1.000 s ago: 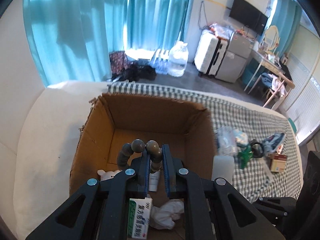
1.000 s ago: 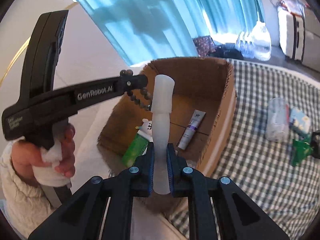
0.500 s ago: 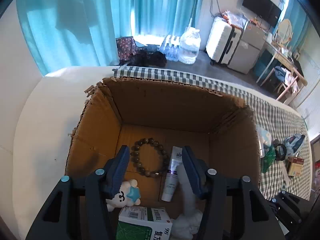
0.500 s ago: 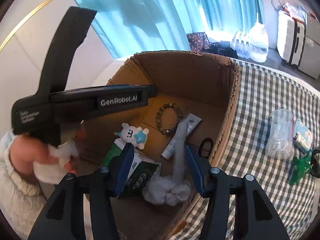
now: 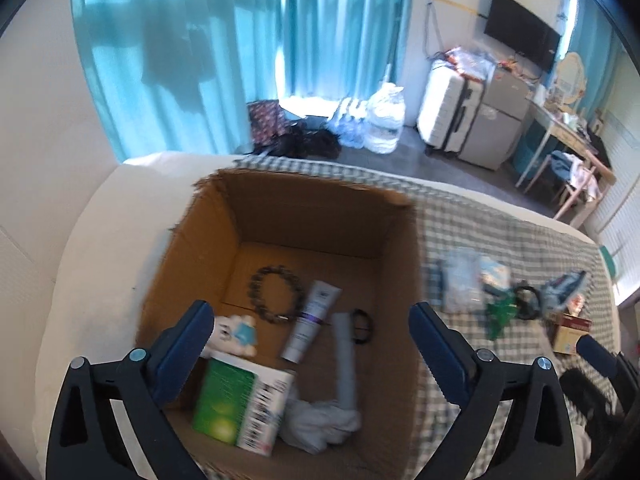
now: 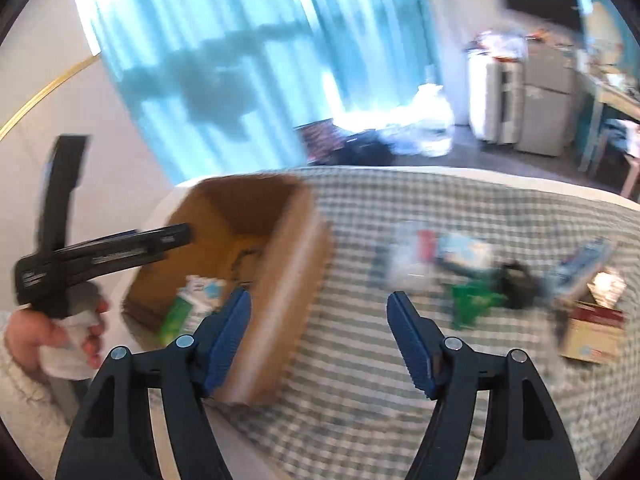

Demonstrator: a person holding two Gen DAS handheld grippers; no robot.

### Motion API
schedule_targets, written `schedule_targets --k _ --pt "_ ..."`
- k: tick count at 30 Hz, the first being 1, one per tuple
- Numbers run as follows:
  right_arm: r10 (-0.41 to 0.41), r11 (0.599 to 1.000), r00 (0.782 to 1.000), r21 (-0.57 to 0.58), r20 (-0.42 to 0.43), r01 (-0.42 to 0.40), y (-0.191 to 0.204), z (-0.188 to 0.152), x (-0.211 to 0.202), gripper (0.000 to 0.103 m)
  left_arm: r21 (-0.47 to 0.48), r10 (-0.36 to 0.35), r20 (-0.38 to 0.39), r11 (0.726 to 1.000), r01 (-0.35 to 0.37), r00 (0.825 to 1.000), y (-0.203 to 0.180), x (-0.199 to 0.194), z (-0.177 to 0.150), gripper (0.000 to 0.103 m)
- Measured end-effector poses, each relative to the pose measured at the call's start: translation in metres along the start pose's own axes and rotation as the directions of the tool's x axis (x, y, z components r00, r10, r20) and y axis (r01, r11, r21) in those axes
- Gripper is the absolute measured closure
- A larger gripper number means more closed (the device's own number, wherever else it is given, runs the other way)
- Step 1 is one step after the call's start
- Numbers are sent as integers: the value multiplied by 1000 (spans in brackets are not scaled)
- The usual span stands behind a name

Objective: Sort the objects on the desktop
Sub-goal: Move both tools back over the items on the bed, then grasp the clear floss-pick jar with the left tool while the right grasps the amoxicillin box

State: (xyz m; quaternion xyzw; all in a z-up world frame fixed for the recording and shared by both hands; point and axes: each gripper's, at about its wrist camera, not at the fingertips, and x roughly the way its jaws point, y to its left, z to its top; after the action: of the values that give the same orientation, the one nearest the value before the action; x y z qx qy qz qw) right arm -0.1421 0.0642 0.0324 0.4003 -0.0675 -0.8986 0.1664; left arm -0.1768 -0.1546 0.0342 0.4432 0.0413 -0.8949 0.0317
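Observation:
An open cardboard box (image 5: 192, 256) stands on the checked cloth. Inside lie a bead bracelet (image 5: 276, 294), a white tube (image 5: 314, 320), a grey-white tube (image 5: 346, 360), a green and white carton (image 5: 240, 408), a small bear toy (image 5: 236, 332), a black ring (image 5: 362, 326) and a crumpled tissue (image 5: 320, 424). My left gripper (image 5: 310, 320) is wide open and empty above the box. My right gripper (image 6: 318, 308) is open and empty over the box's right wall (image 6: 288, 280) and the cloth. The left gripper also shows in the right wrist view (image 6: 182, 234).
On the checked cloth (image 6: 360, 380) right of the box lie a clear plastic packet (image 5: 458, 280), a green item (image 5: 500, 312), a black ring-shaped thing (image 5: 526, 300), a blue-white item (image 5: 564, 286) and a small red-topped carton (image 5: 570, 330). The right wrist view is blurred.
The left gripper opened and dropped the bracelet into the box. The right gripper opened and dropped the grey-white tube into the box, then swung right towards the cloth.

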Motion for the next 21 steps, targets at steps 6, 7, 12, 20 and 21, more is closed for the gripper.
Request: schedule_targets --k 6,7,12,20,21 --pt "-168 980 985 112 48 162 -83 -28 -56 31 14 -70 27 997 70 997 -60 -20 -19 0" --pt "-179 976 982 132 51 171 -93 -32 -65 31 16 -84 26 996 84 996 -72 -22 -24 0" --pt "-259 940 965 241 48 241 -156 -56 -91 25 34 -99 19 995 98 995 -114 -21 -50 0" --pt "-304 860 953 429 -3 276 -247 -96 -90 23 103 -62 -39 992 66 997 -175 20 -70 0" --pt "-304 853 953 443 -8 276 -255 -100 -88 23 109 -59 -42 992 63 997 -180 26 -71 0"
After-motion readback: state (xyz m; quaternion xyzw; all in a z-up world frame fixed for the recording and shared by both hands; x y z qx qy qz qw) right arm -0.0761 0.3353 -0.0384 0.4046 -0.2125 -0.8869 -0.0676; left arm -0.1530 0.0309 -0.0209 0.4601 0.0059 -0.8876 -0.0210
